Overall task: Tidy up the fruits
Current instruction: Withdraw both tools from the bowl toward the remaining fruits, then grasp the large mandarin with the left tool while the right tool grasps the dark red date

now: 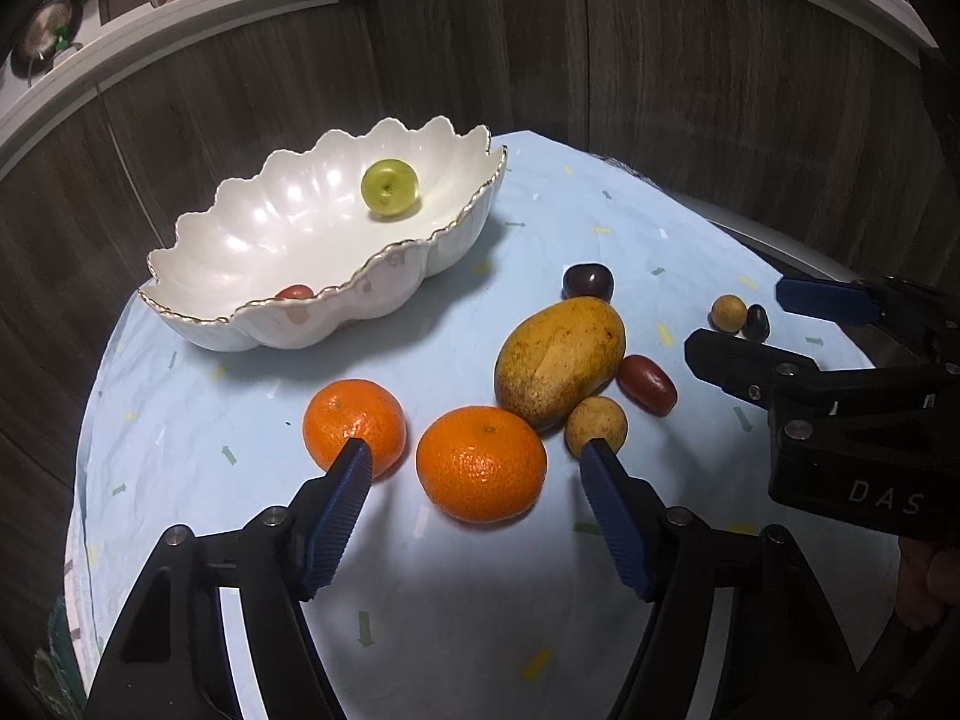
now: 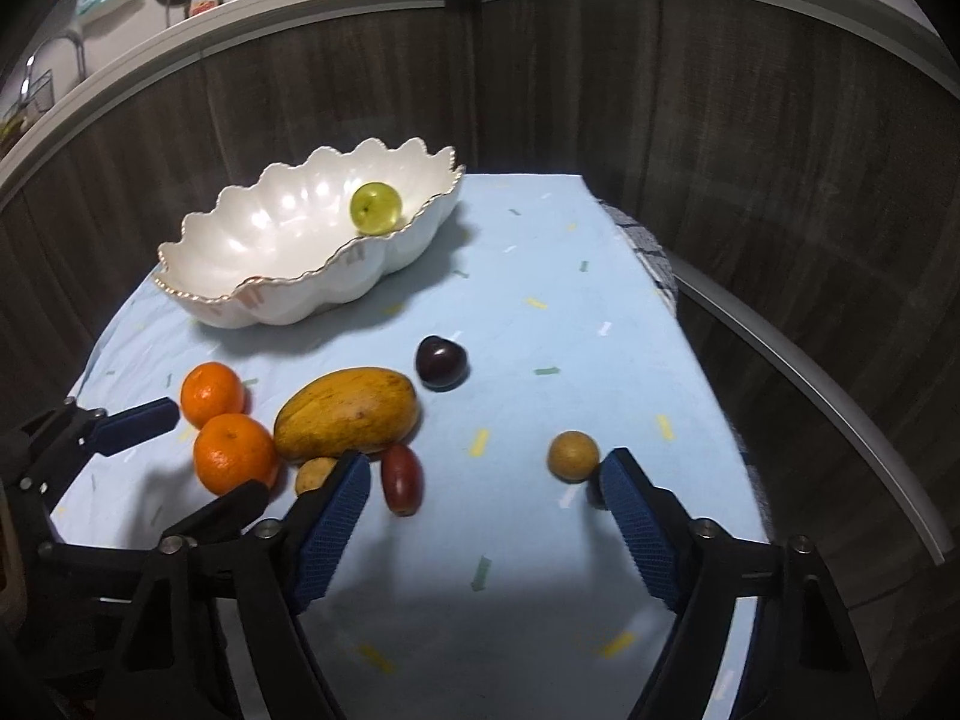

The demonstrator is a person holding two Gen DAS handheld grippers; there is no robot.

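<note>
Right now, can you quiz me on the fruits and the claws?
1. True or false: the green apple lies inside the white bowl.
2. How many oranges are on the blue cloth?
A) one B) two C) three
3. Fill in: the fruit between the left claw fingers is an ____.

Key:
1. True.
2. B: one orange and the near orange.
3. Orange; the claw is open and not gripping it. The right claw is open too, near the small tan fruit.
</note>
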